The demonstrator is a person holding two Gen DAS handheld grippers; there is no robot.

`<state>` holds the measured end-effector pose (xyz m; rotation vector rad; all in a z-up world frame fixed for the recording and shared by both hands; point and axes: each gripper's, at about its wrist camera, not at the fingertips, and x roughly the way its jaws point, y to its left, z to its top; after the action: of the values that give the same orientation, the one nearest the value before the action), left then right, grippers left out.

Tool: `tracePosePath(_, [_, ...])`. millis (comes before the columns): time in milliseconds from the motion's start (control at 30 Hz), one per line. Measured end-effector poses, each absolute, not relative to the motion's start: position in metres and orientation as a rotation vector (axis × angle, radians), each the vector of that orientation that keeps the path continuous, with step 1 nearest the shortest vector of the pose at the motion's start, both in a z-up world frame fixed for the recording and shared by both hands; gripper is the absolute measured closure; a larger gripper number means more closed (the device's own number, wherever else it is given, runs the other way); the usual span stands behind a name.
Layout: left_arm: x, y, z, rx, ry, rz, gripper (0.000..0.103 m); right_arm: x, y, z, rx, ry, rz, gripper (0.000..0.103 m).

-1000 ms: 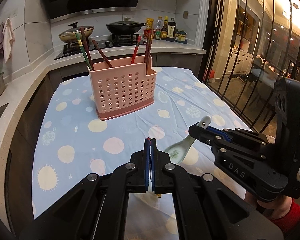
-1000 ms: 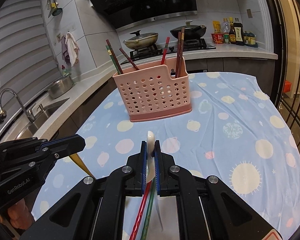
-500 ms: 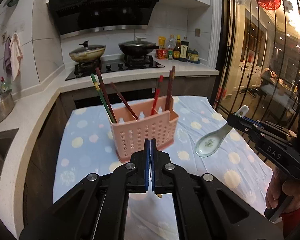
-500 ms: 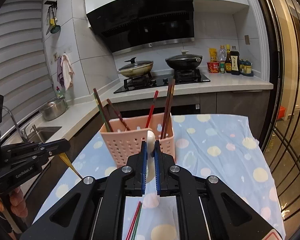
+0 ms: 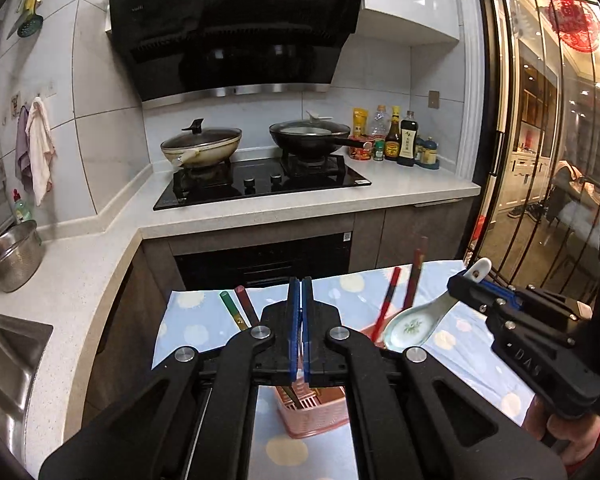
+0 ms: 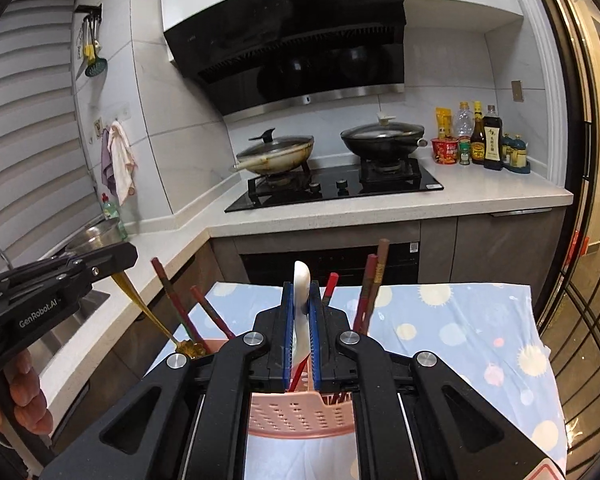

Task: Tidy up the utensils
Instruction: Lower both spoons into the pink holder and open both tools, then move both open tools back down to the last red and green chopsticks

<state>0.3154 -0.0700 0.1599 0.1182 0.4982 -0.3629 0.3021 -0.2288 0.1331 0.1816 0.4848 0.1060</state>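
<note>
Left wrist view
Left gripper (image 5: 299, 330): I am seeing its blue pads pressed together; what they are gripping is hidden from this camera.
Right gripper (image 5: 466, 286): I am watching it at the right, clamping the handle of the white ceramic spoon (image 5: 416, 322); the bowl is tilting down toward the pink utensil basket (image 5: 314, 414).
Basket: it is sitting on the spotted blue tablecloth (image 5: 472, 354), mostly hidden behind my own linkage; chopsticks (image 5: 388, 304) are leaning out of it.

Right wrist view
Right gripper (image 6: 301, 334): I am holding it clenched on the white spoon handle (image 6: 301, 292), which is standing up between the pads; the pink basket rim (image 6: 300, 416) is lying directly below.
Left gripper (image 6: 118, 258): it is reaching in from the left, pinching the handle end of a gold spoon (image 6: 148, 314); the spoon's bowl is touching the basket's left edge.
Chopsticks (image 6: 372, 284): they are standing tilted in the basket on both sides of my fingers.
</note>
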Motion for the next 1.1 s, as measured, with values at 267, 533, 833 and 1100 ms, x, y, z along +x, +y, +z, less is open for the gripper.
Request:
tracePosePath(267, [0.336, -0.07, 0.127, 0.14, 0.566, -0.342, 0.102, 0.332, -0.208, 0.094, 0.146, 0.591, 0.137, 0.095])
tracePosePath(533, [0.328, -0.068, 0.124, 0.126, 0.561, -0.33, 0.079, 0.308, -0.21, 0.095, 0.168, 0.568, 0.13, 0.09])
tracePosePath(833, [0.295, -0.064, 0.12, 0.128, 0.556, -0.345, 0.074, 0.255, -0.211, 0.096, 0.166, 0.552, 0.129, 0.078])
tracePosePath(1100, [0.259, -0.064, 0.101, 0.124, 0.582, -0.354, 0.069, 0.206, -0.213, 0.082, 0.178, 0.577, 0.125, 0.077])
